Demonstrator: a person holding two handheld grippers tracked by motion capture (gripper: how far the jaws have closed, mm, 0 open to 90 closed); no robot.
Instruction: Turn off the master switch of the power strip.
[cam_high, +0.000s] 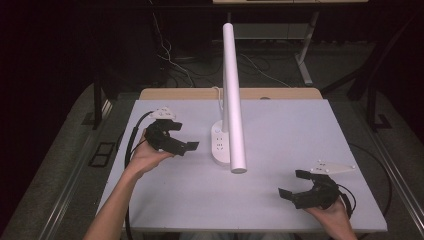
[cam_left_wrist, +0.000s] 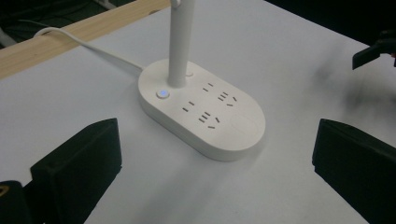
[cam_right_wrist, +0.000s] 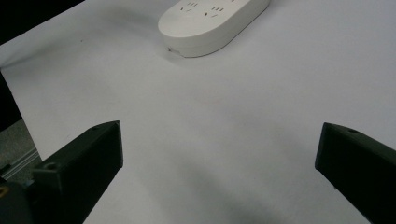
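A white desk lamp stands mid-table on an oval base (cam_high: 219, 146) with sockets on top. Its long white tube (cam_high: 233, 95) leans toward the front. In the left gripper view the base (cam_left_wrist: 233, 126) lies just ahead, with a lit blue button (cam_left_wrist: 162, 94) beside the stem (cam_left_wrist: 180, 42). My left gripper (cam_high: 184, 136) is open, close to the base's left side, with nothing between its jaws (cam_left_wrist: 217, 140). My right gripper (cam_high: 294, 183) hovers open and empty at the front right (cam_right_wrist: 219, 140), aimed at the base (cam_right_wrist: 210, 23).
The white tabletop (cam_high: 290, 125) has a wooden strip (cam_high: 280, 93) along its back edge. The lamp's white cord (cam_left_wrist: 93, 46) runs over that strip. Loose cables (cam_high: 172, 62) and a desk leg (cam_high: 305, 55) are on the floor behind.
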